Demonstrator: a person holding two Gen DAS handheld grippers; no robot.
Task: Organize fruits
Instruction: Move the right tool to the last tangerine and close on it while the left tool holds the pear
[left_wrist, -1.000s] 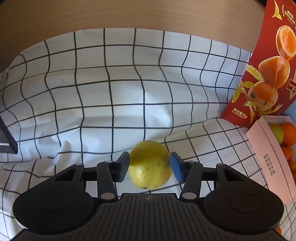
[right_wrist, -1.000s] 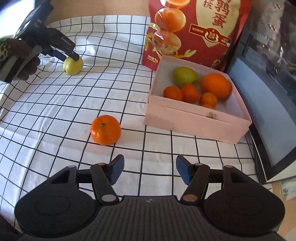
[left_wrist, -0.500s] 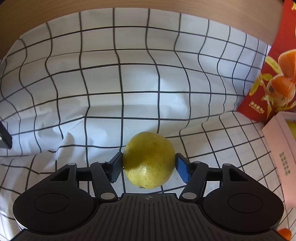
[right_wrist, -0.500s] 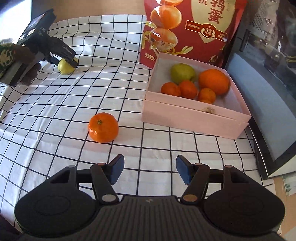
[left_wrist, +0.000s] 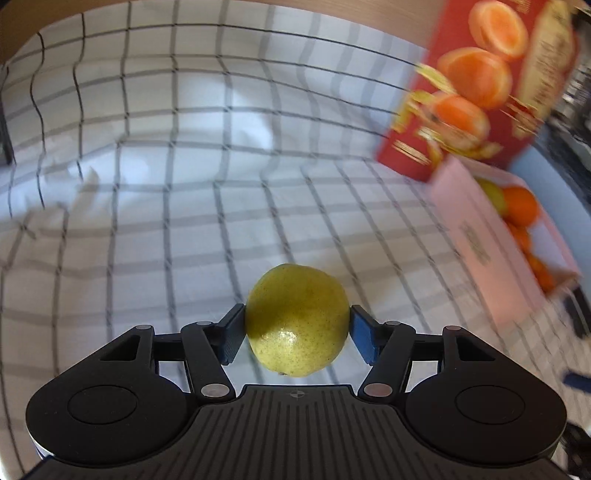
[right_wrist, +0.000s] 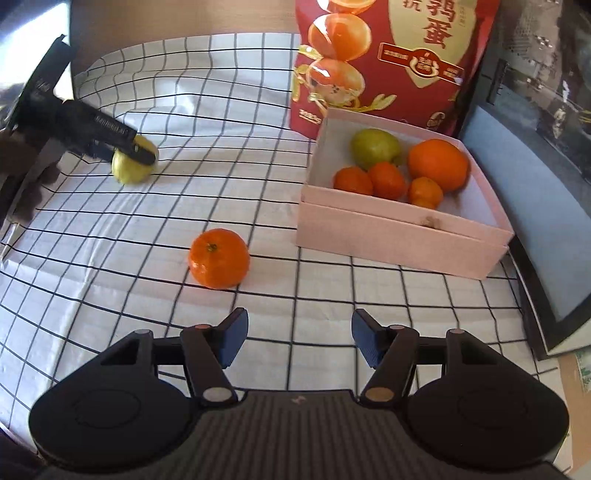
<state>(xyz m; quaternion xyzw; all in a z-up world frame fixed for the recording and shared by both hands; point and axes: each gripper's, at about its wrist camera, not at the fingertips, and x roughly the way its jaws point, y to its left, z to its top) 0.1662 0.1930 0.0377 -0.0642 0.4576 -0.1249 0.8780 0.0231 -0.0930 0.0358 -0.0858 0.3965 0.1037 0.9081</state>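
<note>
1. Left gripper (left_wrist: 297, 332): jaws clamped on a round yellow-green speckled pear (left_wrist: 297, 319); both blue pads press its sides. The jaws were widening within the last second and then settled, with the pear between them throughout.
2. In the right wrist view the left gripper (right_wrist: 136, 149) and pear (right_wrist: 133, 166) sit toward the far-left part of the bench, low over the white cloth with a black grid (right_wrist: 221, 177). Cannot tell whether the pear touches the cloth. Left wrist view is motion-blurred.
3. Right gripper (right_wrist: 297, 339): jaws apart, nothing between the blue pads, hanging over the near edge of the bench.
4. Loose orange mandarin with green stem scar (right_wrist: 218, 257) lies on the cloth just beyond the right gripper, near the bench middle, well apart from the pear.
5. Open pale-pink cardboard box (right_wrist: 399, 232) stands at the right side of the bench. Inside: one green pear (right_wrist: 375, 147) at the far-left corner, one large orange (right_wrist: 437, 164) beside it, and several small mandarins (right_wrist: 384, 181) along the near wall.
6. Red printed bag with orange pictures (right_wrist: 388, 55) stands upright right behind the box, at the far edge.
7. Dark-framed flat panel (right_wrist: 535, 221) lies along the right edge of the bench, beside the box.
</note>
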